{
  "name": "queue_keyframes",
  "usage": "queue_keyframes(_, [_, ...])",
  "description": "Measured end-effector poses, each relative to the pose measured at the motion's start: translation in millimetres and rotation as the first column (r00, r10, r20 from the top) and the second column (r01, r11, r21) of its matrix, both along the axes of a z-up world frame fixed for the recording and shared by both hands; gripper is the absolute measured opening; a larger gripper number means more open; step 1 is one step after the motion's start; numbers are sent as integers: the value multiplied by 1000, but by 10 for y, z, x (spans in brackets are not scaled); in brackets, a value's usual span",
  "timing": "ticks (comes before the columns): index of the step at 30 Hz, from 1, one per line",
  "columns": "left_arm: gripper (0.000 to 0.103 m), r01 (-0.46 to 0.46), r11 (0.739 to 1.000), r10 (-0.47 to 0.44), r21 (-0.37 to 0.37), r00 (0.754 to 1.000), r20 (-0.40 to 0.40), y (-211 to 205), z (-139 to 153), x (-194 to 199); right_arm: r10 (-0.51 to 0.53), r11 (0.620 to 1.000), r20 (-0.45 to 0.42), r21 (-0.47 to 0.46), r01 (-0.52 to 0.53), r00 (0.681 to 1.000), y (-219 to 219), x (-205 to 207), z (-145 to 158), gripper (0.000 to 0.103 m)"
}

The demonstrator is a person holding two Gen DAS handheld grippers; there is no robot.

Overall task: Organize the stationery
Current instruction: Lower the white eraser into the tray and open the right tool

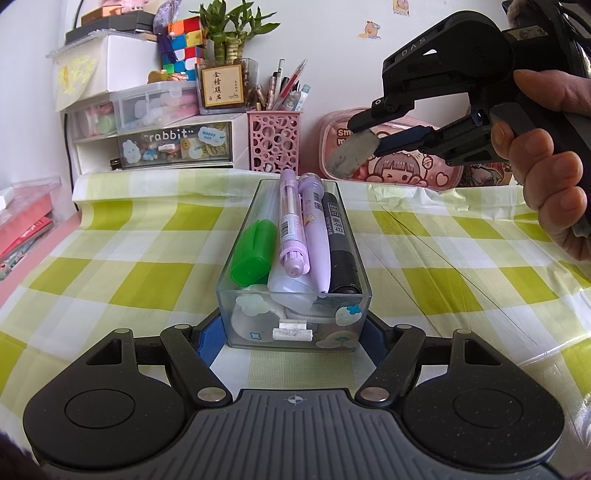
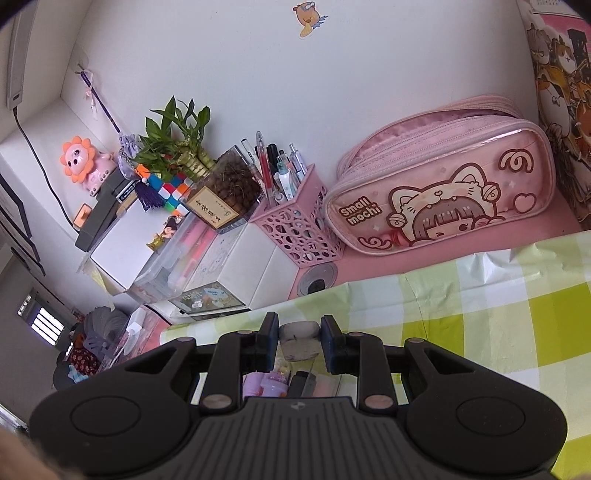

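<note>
A clear plastic box (image 1: 236, 266) stands on the green checked cloth, filled with a green highlighter (image 1: 255, 251), purple pens (image 1: 295, 225), a black marker (image 1: 341, 240) and small items. My left gripper (image 1: 293, 341) holds the box's near end between its blue pads. My right gripper (image 1: 364, 142) is shut on a worn grey eraser (image 1: 352, 151) and holds it in the air above the far right of the box. In the right wrist view the eraser (image 2: 299, 341) sits between the fingers, with pen tops (image 2: 277, 384) below.
A pink cartoon pencil case (image 2: 443, 184) lies against the back wall. A pink perforated pen holder (image 1: 273, 140) with pens stands beside white drawer units (image 1: 155, 147). A plant (image 1: 229, 33) and cube puzzles sit on top. Red books lie at the left edge.
</note>
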State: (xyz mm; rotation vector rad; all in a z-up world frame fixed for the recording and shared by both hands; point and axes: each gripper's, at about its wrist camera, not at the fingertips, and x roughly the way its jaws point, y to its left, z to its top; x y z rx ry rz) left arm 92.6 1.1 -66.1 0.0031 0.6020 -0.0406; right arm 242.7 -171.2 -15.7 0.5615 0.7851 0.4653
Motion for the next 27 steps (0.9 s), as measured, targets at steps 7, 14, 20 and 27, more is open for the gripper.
queue_keyframes(7, [72,0,1000,0,0,1000,0,0,4,5,-37,997,-75,60,41,996,83,119,-134,19])
queue_keyframes(14, [72,0,1000,0,0,1000,0,0,4,5,-42,997,-115,63,50,992,181,176,-264,19])
queue_keyframes(20, [72,0,1000,0,0,1000,0,-2,8,6,-25,993,-130,108,39,991,248,222,-297,19])
queue_keyframes(27, [72,1,1000,-1,1,1000,1,-9,14,12,-14,998,-118,60,21,993,274,215,-305,25])
